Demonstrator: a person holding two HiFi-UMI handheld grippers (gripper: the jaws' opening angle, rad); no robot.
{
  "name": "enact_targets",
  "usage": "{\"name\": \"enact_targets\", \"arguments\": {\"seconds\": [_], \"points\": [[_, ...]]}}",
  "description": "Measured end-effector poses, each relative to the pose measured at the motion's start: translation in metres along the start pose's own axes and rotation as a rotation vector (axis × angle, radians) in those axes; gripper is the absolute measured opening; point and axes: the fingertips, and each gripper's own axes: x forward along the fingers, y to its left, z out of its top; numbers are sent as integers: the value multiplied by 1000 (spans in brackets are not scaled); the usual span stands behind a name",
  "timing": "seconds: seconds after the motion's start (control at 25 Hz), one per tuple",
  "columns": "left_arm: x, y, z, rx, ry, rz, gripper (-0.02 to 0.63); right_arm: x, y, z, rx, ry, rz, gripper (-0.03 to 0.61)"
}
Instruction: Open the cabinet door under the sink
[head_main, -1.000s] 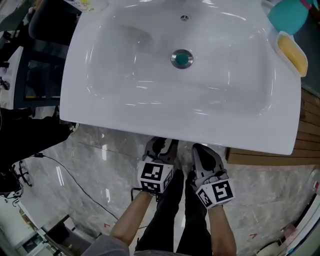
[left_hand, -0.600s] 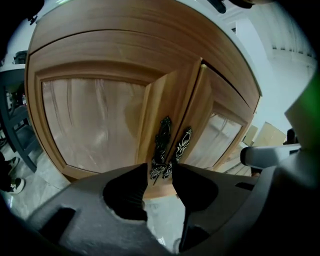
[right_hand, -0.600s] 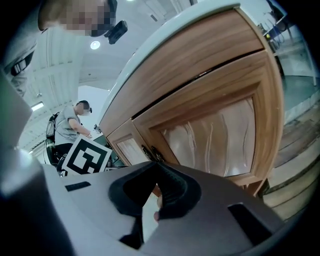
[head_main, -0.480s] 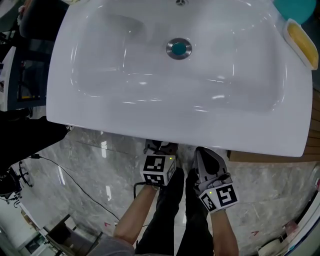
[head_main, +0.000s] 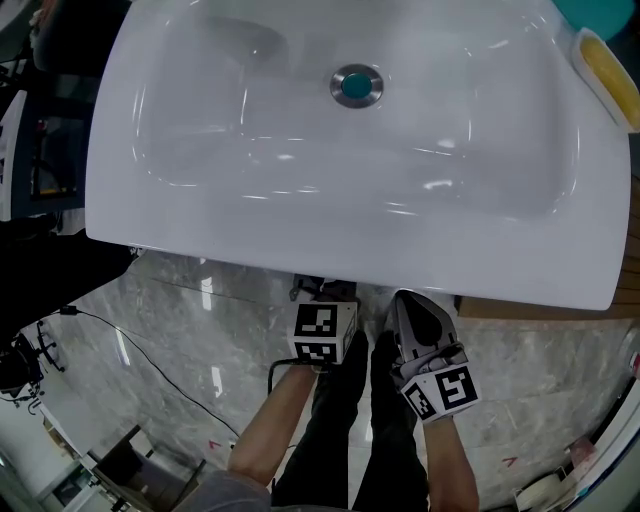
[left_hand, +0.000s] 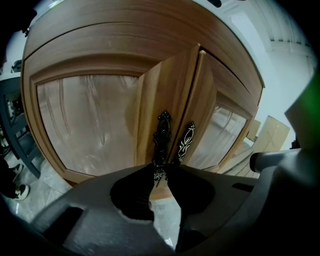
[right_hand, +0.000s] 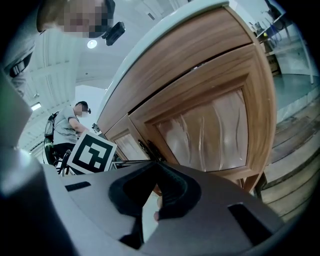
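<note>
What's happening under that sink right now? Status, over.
Left gripper jaws just closed onto the door handle's lower end. Right gripper looks shut, empty. Cabinet door not swung open yet. Nothing seen in the way.

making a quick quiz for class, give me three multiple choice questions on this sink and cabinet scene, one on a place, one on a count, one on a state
1. In the head view, where are the left gripper and the right gripper?
A below the sink's front edge, above the floor
B hovering over the sink
C resting in the sink

2. How many black handles are on the cabinet?
A one
B two
C four

3. How do the left gripper's jaws stand?
A wide apart in free air
B on the sink's rim
C on the left handle's lower end

Key:
1 A, both show just under the rim, over the marble.
2 B, the left handle and the right handle, one on each door.
3 C, the jaws have just been closing and the handle's tip sits between them.
</note>
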Motion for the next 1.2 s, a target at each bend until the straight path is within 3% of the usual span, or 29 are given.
{"name": "enact_targets", "arguments": {"seconds": [0.6,1.2], "points": [[-5,-1,2,-25,-6,37,84,-10,4,-4,-16,26,6,9],[-19,-1,-13,-28,-4,56,84,-17,8,1,-35,46,73,9]]}}
